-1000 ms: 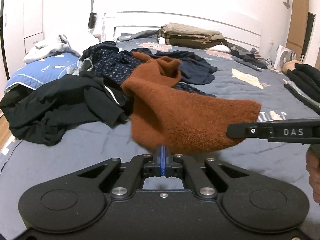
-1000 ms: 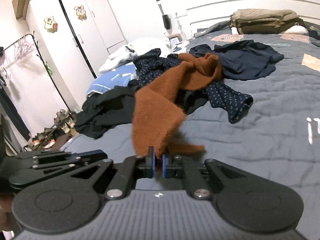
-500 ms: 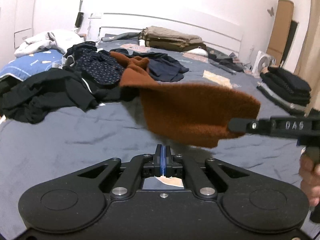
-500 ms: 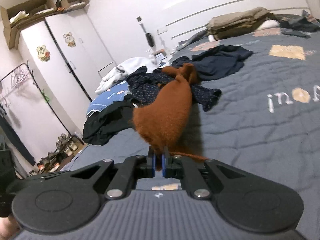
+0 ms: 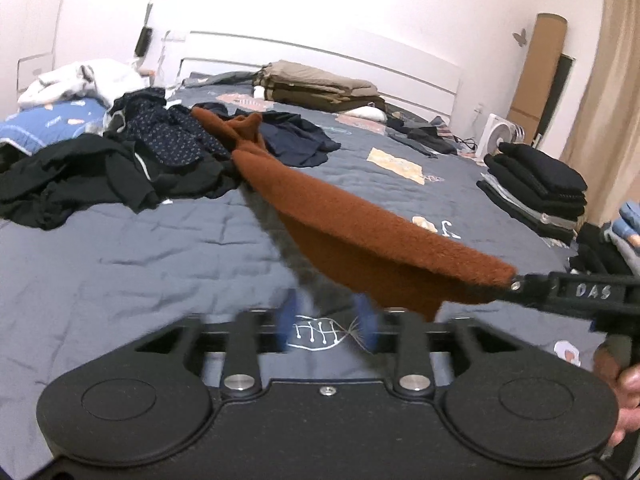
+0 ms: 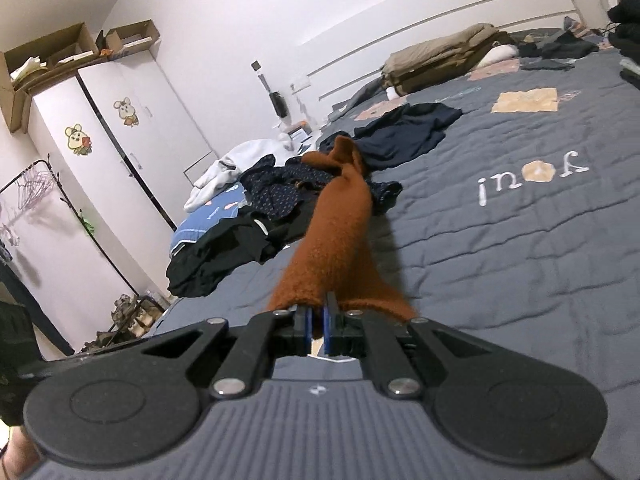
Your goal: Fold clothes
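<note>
Left gripper (image 5: 326, 326): its 2 blue-padded fingers stand apart, motion-blurred, with nothing between them, above the grey quilted bedspread (image 5: 120, 264). Right gripper (image 6: 316, 326): its 2 blue pads are clamped on the near edge of the rust-brown fuzzy knitted garment (image 6: 336, 236); in the left wrist view the same gripper (image 5: 516, 284) enters from the right, lettered "DAS", pinching the near right corner of that garment (image 5: 360, 236), with part of a hand (image 5: 624, 384) at the right edge. The garment hangs clear of the bedspread near the grippers and stretches away to the far left, where its twisted far end lies on a heap of unfolded clothes. That heap holds a dark navy dotted garment (image 5: 168, 136), a black garment (image 5: 80, 176) on its near left side, and a plain navy garment (image 5: 296, 140) to its right. A white bundle (image 5: 84, 80) lies on a blue pillow (image 5: 48, 124) at the far left. A stack of folded beige and olive bedding (image 5: 320, 88) rests by the white headboard (image 5: 360, 56). A pile of folded black clothes (image 5: 536, 188) sits at the right edge of the bed. In the right wrist view a white wardrobe with 2 cartoon mouse stickers (image 6: 120, 136) stands on the left.
</note>
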### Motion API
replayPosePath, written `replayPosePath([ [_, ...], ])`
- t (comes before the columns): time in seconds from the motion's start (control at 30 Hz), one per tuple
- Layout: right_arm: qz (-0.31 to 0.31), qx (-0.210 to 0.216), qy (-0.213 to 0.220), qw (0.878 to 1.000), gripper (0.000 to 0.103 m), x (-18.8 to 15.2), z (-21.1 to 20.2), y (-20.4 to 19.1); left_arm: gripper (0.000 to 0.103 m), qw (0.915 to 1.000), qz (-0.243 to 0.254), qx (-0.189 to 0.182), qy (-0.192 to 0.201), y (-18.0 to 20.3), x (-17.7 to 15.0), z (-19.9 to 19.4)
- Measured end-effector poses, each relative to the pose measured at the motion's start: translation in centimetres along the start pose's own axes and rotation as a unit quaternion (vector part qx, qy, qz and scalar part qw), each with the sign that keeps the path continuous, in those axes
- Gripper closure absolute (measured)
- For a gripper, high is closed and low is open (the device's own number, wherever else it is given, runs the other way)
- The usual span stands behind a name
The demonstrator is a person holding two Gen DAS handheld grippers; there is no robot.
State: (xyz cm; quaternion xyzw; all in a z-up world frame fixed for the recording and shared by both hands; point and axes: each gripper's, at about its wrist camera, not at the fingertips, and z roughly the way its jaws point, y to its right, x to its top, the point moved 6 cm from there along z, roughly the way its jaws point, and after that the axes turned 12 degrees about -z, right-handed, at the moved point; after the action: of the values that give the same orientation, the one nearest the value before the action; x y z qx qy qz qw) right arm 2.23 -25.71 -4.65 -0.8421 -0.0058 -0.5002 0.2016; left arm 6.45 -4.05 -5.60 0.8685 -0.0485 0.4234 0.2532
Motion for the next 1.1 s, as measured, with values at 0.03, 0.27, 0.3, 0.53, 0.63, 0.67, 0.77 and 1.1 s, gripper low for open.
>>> replayPosePath([
  [0.03,0.001,-0.002,0.001,1.0,0.098,-0.2,-0.5,0.0,0.045,1.0,-0.001,-0.003,0.002,0.1,-0.2,-0.2],
  [0.27,0.019,-0.008,0.021,1.0,0.099,-1.1,-3.9,0.0,0.044,0.9994,-0.014,-0.028,0.015,0.8,-2.0,-1.1],
  [0.3,0.025,-0.007,0.025,0.999,0.099,-1.2,-4.5,0.1,0.044,0.9991,-0.02,-0.034,0.017,0.9,-2.3,-1.1],
  [0.53,0.044,-0.027,0.052,0.997,0.099,-1.5,-10.1,1.1,0.044,0.9987,0.004,-0.05,0.011,1.9,-3.6,-0.9],
  [0.63,0.051,-0.043,0.061,0.996,0.099,-1.6,-12.8,2.1,0.044,0.9986,0.008,-0.052,0.01,2.1,-3.8,-0.9],
  [0.67,0.05,-0.047,0.065,0.996,0.099,-1.6,-13.5,2.3,0.044,0.9985,0.01,-0.053,0.01,2.3,-3.9,-0.9],
  [0.77,0.053,-0.057,0.078,0.994,0.1,-1.4,-15.7,2.7,0.044,0.9981,0.017,-0.058,0.01,2.8,-4.0,-0.9],
  [1.1,0.069,-0.123,0.136,0.981,0.1,-0.5,-23.6,5.9,0.044,0.9965,0.039,-0.073,0.012,4.5,-4.5,-1.1],
])
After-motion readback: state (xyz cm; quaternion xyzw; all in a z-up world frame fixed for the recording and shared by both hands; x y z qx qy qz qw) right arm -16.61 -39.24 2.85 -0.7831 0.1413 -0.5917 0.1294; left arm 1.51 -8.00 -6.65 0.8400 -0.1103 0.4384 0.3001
